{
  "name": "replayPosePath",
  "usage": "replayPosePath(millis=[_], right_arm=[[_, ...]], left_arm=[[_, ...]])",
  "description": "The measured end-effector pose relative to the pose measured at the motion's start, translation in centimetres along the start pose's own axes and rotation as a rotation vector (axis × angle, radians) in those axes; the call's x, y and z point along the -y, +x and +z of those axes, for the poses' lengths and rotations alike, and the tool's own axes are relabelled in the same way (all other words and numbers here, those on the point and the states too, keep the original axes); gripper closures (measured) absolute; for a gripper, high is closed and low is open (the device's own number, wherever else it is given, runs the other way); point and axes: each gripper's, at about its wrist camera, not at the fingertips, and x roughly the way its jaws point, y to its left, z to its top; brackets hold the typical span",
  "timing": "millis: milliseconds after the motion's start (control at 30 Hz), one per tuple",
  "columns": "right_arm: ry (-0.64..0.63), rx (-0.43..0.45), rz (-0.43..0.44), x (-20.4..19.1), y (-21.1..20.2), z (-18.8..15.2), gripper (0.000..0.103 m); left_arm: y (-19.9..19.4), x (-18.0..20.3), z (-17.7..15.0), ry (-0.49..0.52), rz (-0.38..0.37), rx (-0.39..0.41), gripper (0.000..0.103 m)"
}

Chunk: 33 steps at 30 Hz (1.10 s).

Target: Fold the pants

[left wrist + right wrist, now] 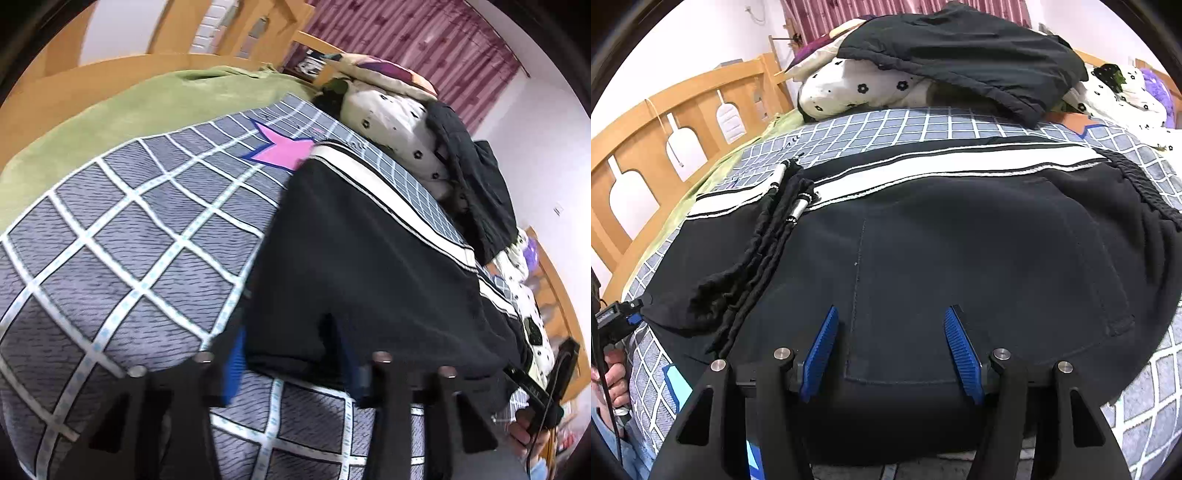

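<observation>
- Your pants (960, 240) lie folded across the checked sheet (122, 236) of the bed — black cloth with a white stripe (923, 166) along the far edge.
- The drawstring (775, 221), with its metal tips, lies loose over the left part of the pants, next to a bunched bit of black cloth.
- Your right gripper (890, 325) hangs over the near half of the pants with its blue fingers (823, 343) spread apart; the cloth lies below them and you are not pinching it.
- Your left gripper (291, 354) is at the near left corner of the pants. A flap of black cloth sits between its fingers (234, 363), but the picture is blurred and the cloth covers the tips — I cannot tell whether you have it gripped.
- At the far side of the bed a black garment (964, 48) lies on top of flowered white bedding (857, 88).
- A wooden bed frame (665, 122) stands to the left, with a green blanket (122, 107) along it.
</observation>
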Motion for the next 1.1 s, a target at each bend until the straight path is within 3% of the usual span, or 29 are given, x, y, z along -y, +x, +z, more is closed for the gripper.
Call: replayPosePath(millis=[33, 133, 300, 400, 600, 833, 933, 1100], right_arm=[[0.002, 0.000, -0.006, 0.0, -0.2, -0.1, 0.043], [0.011, 0.011, -0.026, 0.5, -0.8, -0.2, 0.043], [0.033, 0.039, -0.026, 1.4, -1.8, -0.2, 0.043], [0.036, 0.062, -0.035, 2.0, -2.6, -0.3, 0.043], [0.032, 0.097, -0.066, 3.6, -4.0, -0.4, 0.043], [-0.008, 0.188, -0.135, 6.4, -7.6, -0.5, 0.043], [0.018, 0.233, -0.176, 8.9, -9.7, -1.1, 0.043], [0.099, 0.274, -0.227, 13.5, -11.9, -2.5, 0.043]], left_arm=[[-0.1, -0.1, 0.0, -0.011, 0.001, 0.001, 0.079], [-0.6, 0.6, 0.4, 0.016, 0.018, 0.006, 0.085], [-2.6, 5.0, 1.0, 0.170, 0.139, 0.082, 0.088], [-3.9, 7.4, 1.4, 0.233, 0.159, 0.124, 0.089], [-6.6, 13.5, 2.7, 0.315, 0.071, 0.194, 0.090], [-6.7, 26.5, 1.0, 0.519, -0.025, 0.240, 0.090], [-4.9, 33.1, -1.5, 0.621, -0.115, 0.220, 0.090], [0.0, 40.8, -5.8, 0.679, -0.248, 0.106, 0.091]])
